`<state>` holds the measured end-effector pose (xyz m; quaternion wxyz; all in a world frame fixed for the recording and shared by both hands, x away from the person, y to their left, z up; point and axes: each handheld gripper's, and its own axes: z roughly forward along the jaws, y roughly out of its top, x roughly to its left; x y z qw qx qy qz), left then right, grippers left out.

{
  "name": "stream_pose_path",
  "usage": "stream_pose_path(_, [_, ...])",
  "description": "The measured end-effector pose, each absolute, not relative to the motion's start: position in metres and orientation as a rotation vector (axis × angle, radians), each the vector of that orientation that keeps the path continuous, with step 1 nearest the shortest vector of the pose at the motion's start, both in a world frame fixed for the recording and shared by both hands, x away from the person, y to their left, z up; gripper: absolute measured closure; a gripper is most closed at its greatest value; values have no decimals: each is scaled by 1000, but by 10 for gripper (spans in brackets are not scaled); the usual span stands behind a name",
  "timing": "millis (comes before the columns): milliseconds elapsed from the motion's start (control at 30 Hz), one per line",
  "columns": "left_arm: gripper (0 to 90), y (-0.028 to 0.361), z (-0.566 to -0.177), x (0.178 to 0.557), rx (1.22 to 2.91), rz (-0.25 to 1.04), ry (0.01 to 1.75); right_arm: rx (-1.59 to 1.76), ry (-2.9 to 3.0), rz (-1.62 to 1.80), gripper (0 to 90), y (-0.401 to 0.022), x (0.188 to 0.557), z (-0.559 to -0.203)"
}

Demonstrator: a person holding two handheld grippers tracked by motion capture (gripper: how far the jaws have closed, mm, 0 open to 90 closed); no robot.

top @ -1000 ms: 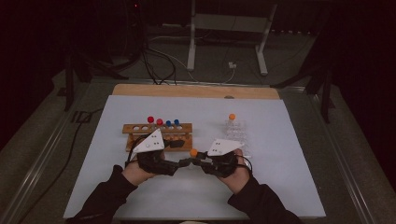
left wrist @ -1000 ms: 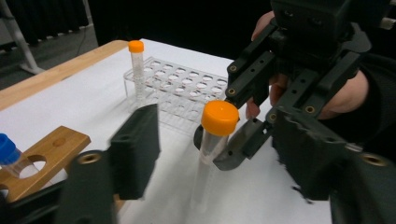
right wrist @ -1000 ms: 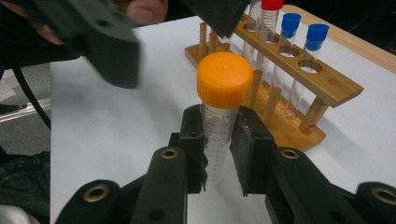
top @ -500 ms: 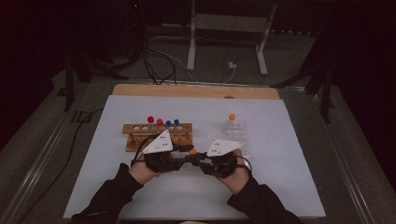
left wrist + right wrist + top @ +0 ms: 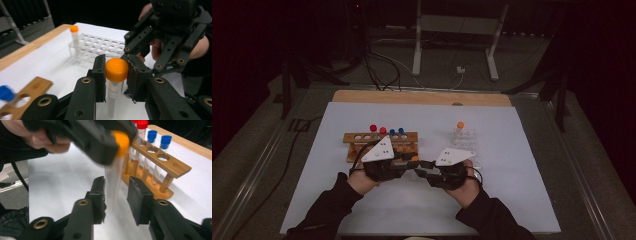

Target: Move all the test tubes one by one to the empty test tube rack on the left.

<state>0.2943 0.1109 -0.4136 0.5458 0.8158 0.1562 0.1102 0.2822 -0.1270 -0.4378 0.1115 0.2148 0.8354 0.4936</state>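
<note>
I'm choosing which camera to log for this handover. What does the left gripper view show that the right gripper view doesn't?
Left gripper view: a clear plastic rack with one orange-capped tube standing in it. Right gripper view: a red-capped tube in the wooden rack. Both: the orange-capped clear tube being passed, gripped at its cap by the left tongs, which have just been closing, and standing between the right tongs, which have just been opening.

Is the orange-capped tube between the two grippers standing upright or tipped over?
Upright: the orange-capped tube hangs vertical, cap on top, clamped by the left gripper.
</note>
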Motion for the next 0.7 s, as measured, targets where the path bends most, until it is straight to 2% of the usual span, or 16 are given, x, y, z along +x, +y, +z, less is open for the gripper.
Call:
stream_pose_path(133, [716,124,-405,298,1924,309,408,661,2447,1455,572,-130,284,-437])
stream_pose_path(333, [716,145,-392,303,1898,381,473,695,2416,1483,399,-134,286,-435])
stream_pose_path(567, [716,165,-387,310,1886,453,554,718,2400,1483,154,-135,288,-433])
stream_pose_path(700, [716,179,-385,314,1873,496,603,754,2375,1484,96,-137,288,-432])
